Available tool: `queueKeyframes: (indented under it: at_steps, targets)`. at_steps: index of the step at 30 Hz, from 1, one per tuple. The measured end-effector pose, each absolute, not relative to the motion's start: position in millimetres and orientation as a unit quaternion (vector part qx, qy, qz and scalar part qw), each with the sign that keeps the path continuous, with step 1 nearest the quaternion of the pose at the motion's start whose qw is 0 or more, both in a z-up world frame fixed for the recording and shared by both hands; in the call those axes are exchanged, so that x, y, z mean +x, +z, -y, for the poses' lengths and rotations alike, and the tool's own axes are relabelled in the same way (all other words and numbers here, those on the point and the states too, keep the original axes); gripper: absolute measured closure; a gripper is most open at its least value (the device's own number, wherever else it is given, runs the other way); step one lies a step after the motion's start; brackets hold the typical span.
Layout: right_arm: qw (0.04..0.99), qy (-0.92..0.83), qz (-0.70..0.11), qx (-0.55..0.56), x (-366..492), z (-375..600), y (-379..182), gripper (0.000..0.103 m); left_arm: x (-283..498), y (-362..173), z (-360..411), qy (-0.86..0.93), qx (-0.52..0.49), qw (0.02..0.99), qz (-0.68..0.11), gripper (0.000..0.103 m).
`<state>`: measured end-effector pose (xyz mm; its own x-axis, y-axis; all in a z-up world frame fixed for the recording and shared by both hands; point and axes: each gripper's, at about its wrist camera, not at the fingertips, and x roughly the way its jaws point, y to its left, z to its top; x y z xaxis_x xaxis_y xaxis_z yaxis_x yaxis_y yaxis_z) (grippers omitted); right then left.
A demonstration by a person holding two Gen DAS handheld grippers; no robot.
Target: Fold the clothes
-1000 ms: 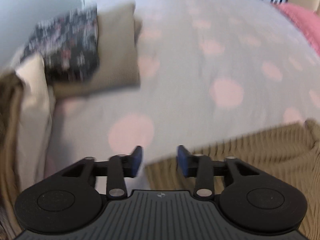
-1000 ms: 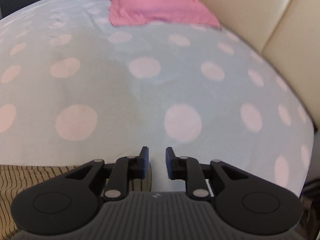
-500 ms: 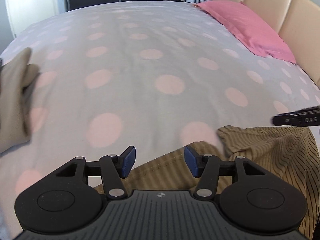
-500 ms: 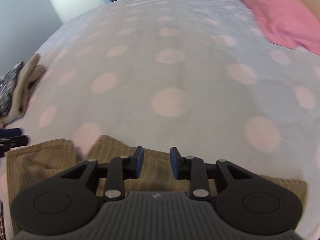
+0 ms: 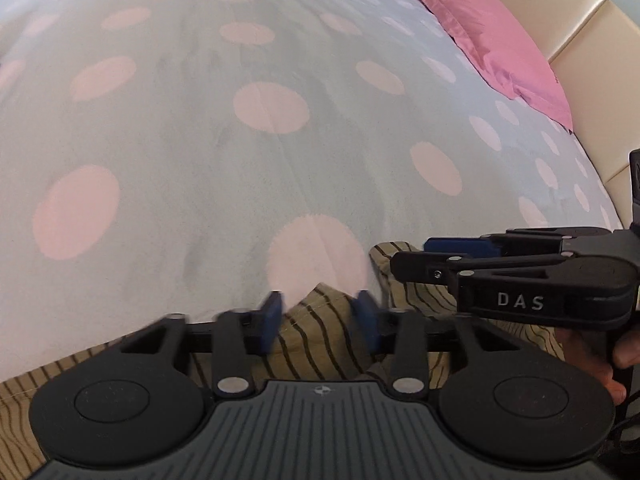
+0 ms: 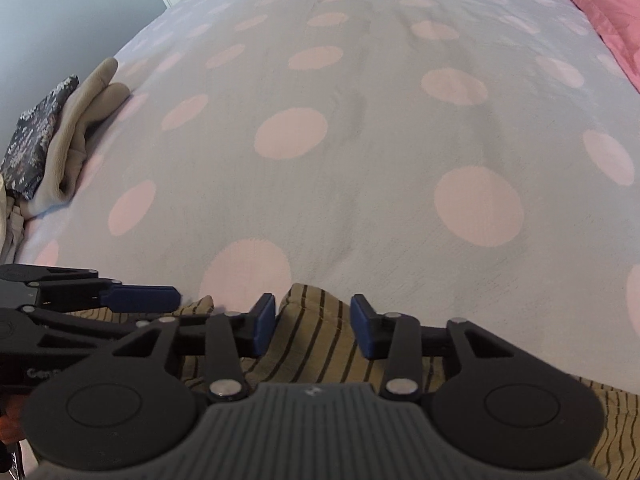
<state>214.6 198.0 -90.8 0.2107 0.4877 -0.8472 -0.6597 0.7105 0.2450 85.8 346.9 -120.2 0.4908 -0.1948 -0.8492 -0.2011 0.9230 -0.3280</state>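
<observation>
A tan garment with thin dark stripes (image 5: 320, 340) (image 6: 316, 340) lies crumpled at the near edge of the bed. My left gripper (image 5: 318, 320) is open, and a raised fold of the striped cloth stands between its blue pads without being pinched. My right gripper (image 6: 313, 322) is also open over another raised fold of the same garment. Each gripper shows in the other's view: the right gripper (image 5: 436, 254) comes in from the right side, the left gripper (image 6: 160, 300) from the left side, both close together over the cloth.
The bed is covered by a grey sheet with pink dots (image 5: 272, 108) (image 6: 400, 120). A pink pillow (image 5: 492, 36) lies by the cream headboard (image 5: 592, 40). Folded clothes (image 6: 76, 132), beige and dark floral, are stacked at the bed's left edge. A hand (image 5: 616, 364) holds the right gripper.
Both grippers have swung and come down toward the striped garment, converging side by side. Their jaws have widened, and a fold of cloth now stands between each pair of pads.
</observation>
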Motion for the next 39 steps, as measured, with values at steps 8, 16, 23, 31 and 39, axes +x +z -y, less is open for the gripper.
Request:
queueKeyframes:
  at_steps: [8, 16, 23, 31, 39]
  targets:
    - [0.826, 0.299, -0.473, -0.068, 225, -190, -78, 0.103, 89, -114, -359, 0.053, -0.226, 0.853, -0.468, 0.103]
    - [0.844, 0.256, -0.469, -0.058, 239, -183, -78, 0.1, 89, -109, -366, 0.072, -0.236, 0.86, -0.447, 0.1]
    - [0.849, 0.244, -0.467, -0.047, 242, -137, -56, 0.077, 67, -76, -372, 0.104, -0.191, 0.877, -0.427, 0.051]
    - [0.83, 0.212, -0.514, -0.052, 222, -69, -39, 0.077, 19, -46, -360, 0.119, -0.131, 0.875, -0.451, 0.051]
    - [0.817, 0.168, -0.549, -0.056, 164, 13, -43, 0.077, -37, -31, -339, 0.135, -0.073, 0.858, -0.49, 0.051]
